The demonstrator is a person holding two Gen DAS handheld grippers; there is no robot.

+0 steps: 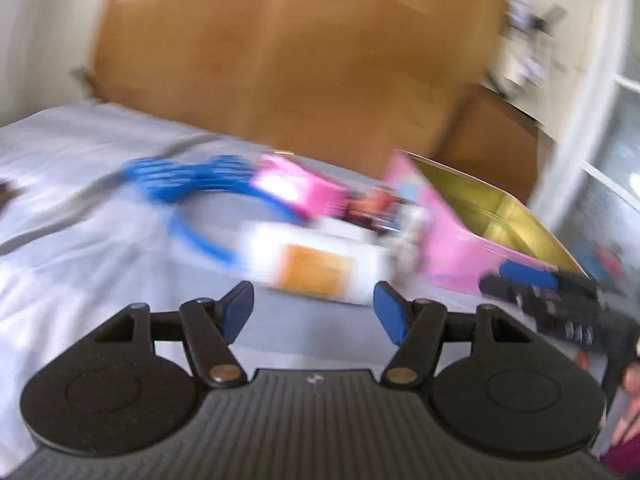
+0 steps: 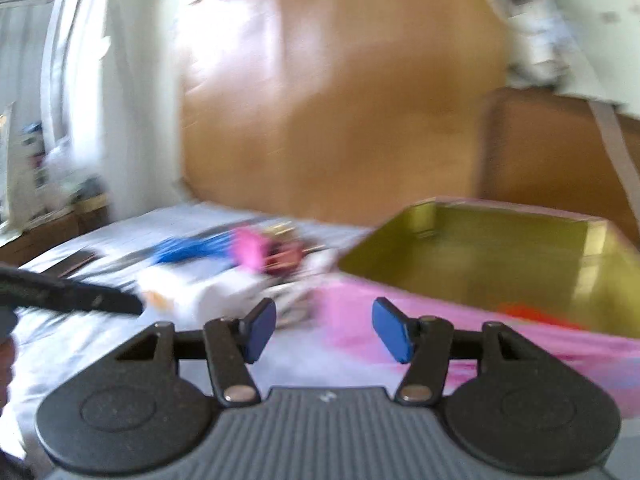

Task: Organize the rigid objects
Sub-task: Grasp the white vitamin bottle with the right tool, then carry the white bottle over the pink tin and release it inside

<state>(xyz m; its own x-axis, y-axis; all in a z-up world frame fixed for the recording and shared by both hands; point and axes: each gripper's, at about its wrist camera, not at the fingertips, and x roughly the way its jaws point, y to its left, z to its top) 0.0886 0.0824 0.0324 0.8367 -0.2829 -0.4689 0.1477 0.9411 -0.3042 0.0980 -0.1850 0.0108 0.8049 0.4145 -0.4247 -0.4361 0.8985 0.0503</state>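
Observation:
Both views are blurred by motion. On the pale bedsheet (image 1: 72, 184) lies a heap of items: a blue comb-like band (image 1: 176, 188), a pink box (image 1: 300, 190), a white tube with an orange label (image 1: 316, 266) and small dark red pieces (image 1: 372, 206). A pink box with a gold inside (image 1: 500, 216) stands at the right. My left gripper (image 1: 314, 314) is open just short of the white tube, nothing between its fingers. My right gripper (image 2: 324, 330) is open in front of the pink box's wall (image 2: 360, 312), also holding nothing. Something orange (image 2: 536, 314) lies inside the gold-lined box (image 2: 500, 256).
A wooden headboard (image 1: 300, 60) rises behind the bed. The right gripper's body (image 1: 560, 304) and a hand (image 1: 632, 400) show at the right edge of the left wrist view. The left gripper's dark arm (image 2: 68, 294) crosses the left of the right wrist view. A window stands at far left.

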